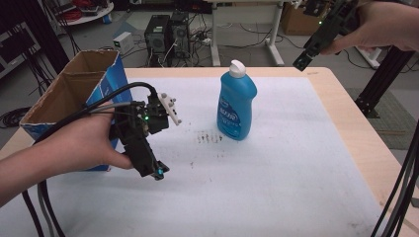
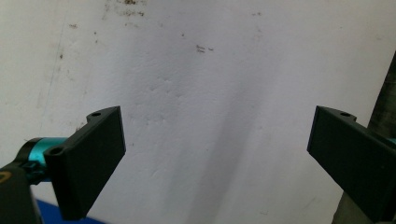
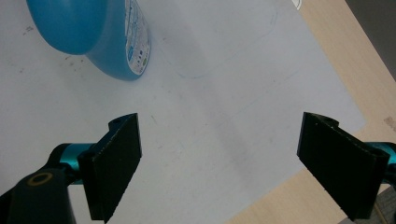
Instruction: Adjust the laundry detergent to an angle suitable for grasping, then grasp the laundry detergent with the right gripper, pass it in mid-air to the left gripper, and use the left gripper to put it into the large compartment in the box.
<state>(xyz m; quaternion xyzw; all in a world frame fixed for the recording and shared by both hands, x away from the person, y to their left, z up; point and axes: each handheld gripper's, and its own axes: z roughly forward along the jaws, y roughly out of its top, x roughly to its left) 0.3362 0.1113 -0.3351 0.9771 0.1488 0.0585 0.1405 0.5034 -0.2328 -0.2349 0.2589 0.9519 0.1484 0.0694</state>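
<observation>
A blue bottle [image 1: 236, 104] with a white cap stands upright on the white mat [image 1: 276, 168] near the table's middle; its lower body [image 3: 100, 37] fills the upper left of the right gripper view. My left gripper [image 1: 157, 172] hovers low over the mat in front of the cardboard box [image 1: 74, 94], left of the bottle, pointing down. Its jaws stand wide apart with bare mat between them [image 2: 215, 149]. My right gripper [image 1: 302, 61] is raised high beyond the table's far right edge, well away from the bottle, and its jaws are wide apart with nothing between them [image 3: 219, 163].
The open cardboard box with blue sides sits at the table's left edge. Dark smudges [image 1: 207, 137] mark the mat beside the bottle. Bare wooden table edge [image 1: 356, 123] runs along the right. Cables [image 1: 400, 197] hang at the lower right.
</observation>
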